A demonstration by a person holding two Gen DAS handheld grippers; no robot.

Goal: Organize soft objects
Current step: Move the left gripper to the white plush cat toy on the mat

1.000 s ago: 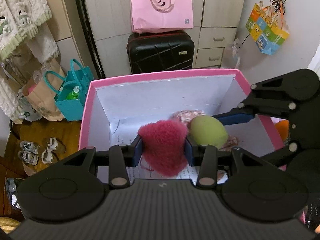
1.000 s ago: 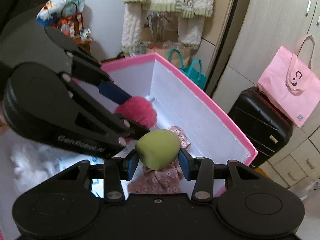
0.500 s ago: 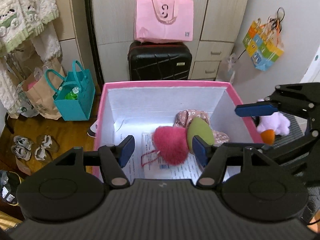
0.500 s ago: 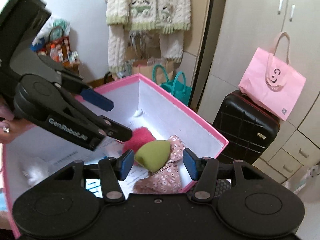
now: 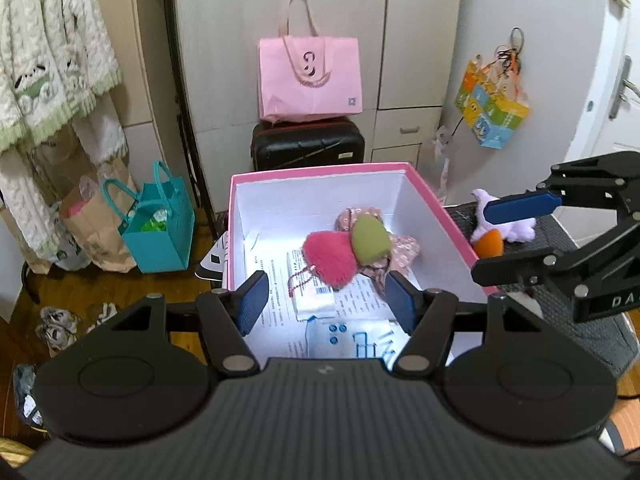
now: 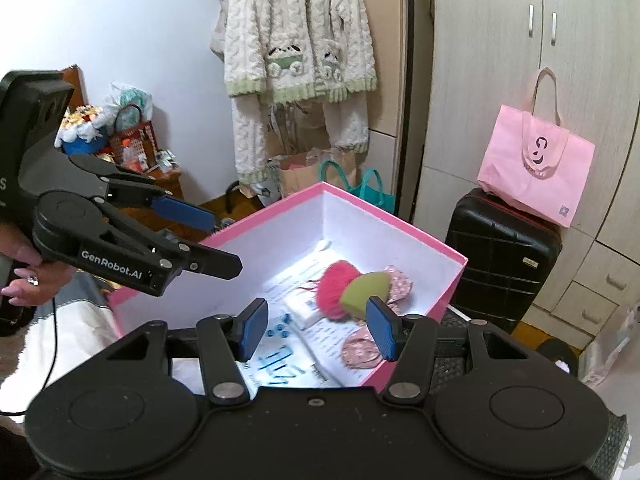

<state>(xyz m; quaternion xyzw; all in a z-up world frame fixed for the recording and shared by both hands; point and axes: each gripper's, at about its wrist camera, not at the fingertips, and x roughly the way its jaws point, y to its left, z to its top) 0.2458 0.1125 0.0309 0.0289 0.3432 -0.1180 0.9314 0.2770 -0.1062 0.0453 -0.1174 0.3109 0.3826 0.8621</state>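
A fluffy pink pompom (image 5: 330,258) and a green sponge (image 5: 370,239), both likely light and squashy enough to pinch across the middle, lie touching in the pink box (image 5: 320,170), below the left gripper (image 5: 326,302) and right gripper (image 6: 316,330), jaws apart and empty.

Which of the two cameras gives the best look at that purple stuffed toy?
The left wrist view. There the purple stuffed toy lies outside the pink box, on its right, partly hidden behind the right gripper's blue-padded fingers. The right wrist view does not show it at all.
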